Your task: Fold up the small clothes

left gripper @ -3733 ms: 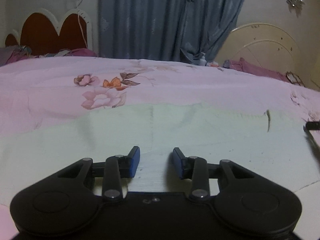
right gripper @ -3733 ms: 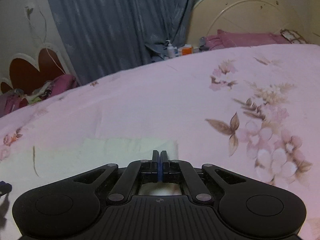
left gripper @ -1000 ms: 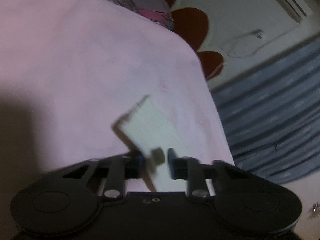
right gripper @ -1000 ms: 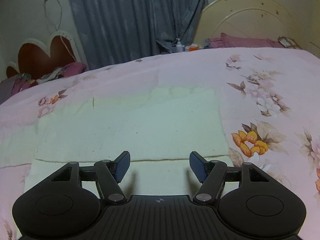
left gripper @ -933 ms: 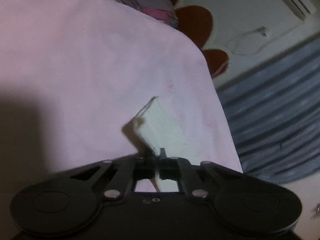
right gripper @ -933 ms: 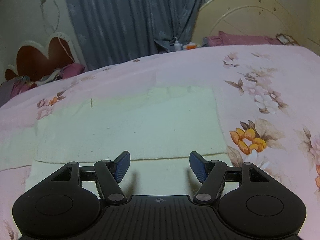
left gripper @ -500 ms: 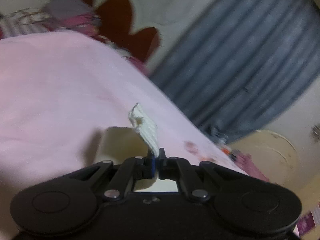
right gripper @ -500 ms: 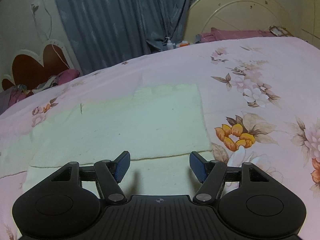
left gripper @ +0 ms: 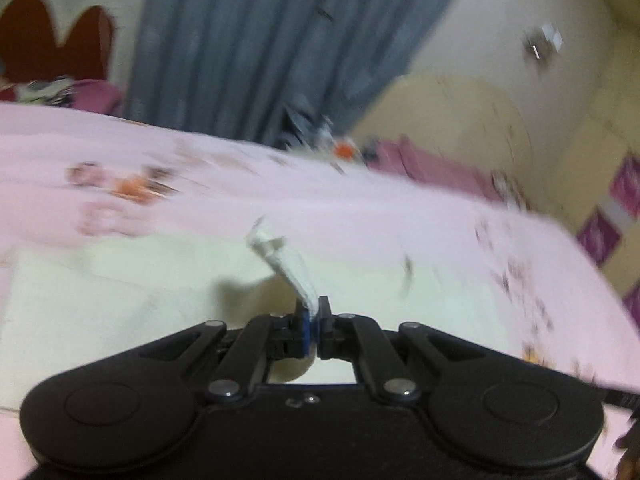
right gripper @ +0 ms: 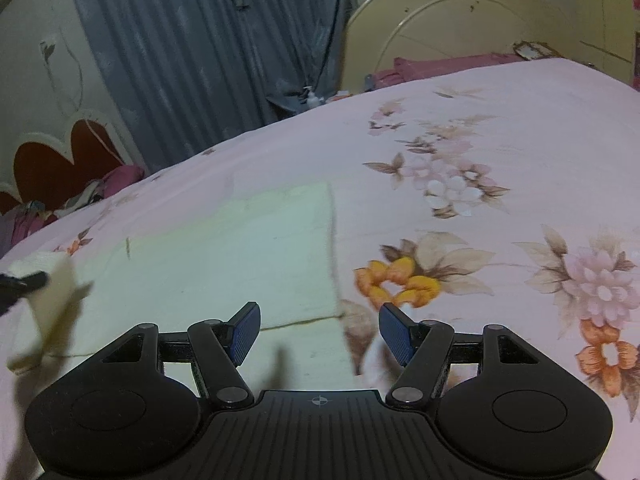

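Observation:
A pale cream cloth (right gripper: 224, 264) lies partly folded on the pink floral bedspread (right gripper: 500, 132). My left gripper (left gripper: 314, 326) is shut on an edge of the cloth (left gripper: 288, 264), and the pinched part stands up above the flat part (left gripper: 120, 292). In the right wrist view the lifted edge (right gripper: 48, 300) hangs at the far left, with the left gripper's tip (right gripper: 24, 282) on it. My right gripper (right gripper: 318, 334) is open and empty, just above the cloth's near right corner.
A blue-grey curtain (right gripper: 208, 40) and a cream headboard (right gripper: 452, 16) stand behind the bed. Pink bedding (right gripper: 440, 66) lies at the headboard. A red heart-shaped headboard (right gripper: 60, 160) and piled clothes (right gripper: 80, 196) are at the left. Small bottles (right gripper: 314, 98) stand by the curtain.
My left gripper closed on the cloth's edge, lifted it and swung it over towards the flat part. My right gripper stayed open and shifted slightly towards the cloth's right corner.

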A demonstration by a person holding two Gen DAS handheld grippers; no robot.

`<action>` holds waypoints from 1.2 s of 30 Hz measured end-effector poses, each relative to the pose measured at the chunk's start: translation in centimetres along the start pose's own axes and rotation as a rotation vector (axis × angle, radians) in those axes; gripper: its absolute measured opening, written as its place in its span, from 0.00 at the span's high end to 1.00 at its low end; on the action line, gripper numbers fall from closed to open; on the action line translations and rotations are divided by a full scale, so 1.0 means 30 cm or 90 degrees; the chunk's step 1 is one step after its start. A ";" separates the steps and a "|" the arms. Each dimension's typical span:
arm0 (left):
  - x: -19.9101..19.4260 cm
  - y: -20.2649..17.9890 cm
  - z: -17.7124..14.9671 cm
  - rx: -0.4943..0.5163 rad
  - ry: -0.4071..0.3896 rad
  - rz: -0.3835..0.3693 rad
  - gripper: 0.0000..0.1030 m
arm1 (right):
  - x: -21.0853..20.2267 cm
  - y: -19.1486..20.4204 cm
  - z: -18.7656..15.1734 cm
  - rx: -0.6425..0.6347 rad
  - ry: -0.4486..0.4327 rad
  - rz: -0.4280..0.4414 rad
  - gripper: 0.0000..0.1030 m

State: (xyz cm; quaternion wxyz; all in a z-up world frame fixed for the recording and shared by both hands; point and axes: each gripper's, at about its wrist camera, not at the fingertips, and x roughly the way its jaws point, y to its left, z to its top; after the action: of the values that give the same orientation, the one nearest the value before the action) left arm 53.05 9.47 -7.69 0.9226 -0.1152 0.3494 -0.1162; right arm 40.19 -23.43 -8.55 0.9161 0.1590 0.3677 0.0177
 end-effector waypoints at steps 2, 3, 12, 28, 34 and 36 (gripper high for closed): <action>0.055 -0.065 -0.022 0.029 0.029 -0.011 0.97 | -0.008 -0.030 0.005 0.009 -0.003 -0.004 0.36; 0.069 -0.096 -0.046 0.041 0.042 -0.014 0.97 | -0.013 -0.046 0.008 0.014 -0.005 -0.006 0.36; 0.144 -0.265 -0.174 0.048 0.065 -0.087 0.31 | -0.051 -0.143 0.038 0.058 -0.012 -0.003 0.36; -0.314 0.344 -0.269 -0.150 -0.007 0.180 0.27 | 0.247 0.211 0.046 0.028 0.087 0.187 0.67; -0.213 0.367 -0.245 -0.113 0.023 0.176 0.30 | 0.326 0.293 0.049 0.003 0.115 0.175 0.67; -0.178 0.335 -0.252 -0.070 0.030 0.192 0.30 | 0.339 0.322 0.054 -0.020 0.118 0.175 0.67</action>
State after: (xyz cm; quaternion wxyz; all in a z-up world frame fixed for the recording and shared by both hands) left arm 45.45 19.58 -12.85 0.9133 -0.1086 0.3904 0.0404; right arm 49.51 -13.20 -11.31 0.8695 0.1911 0.4252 0.1634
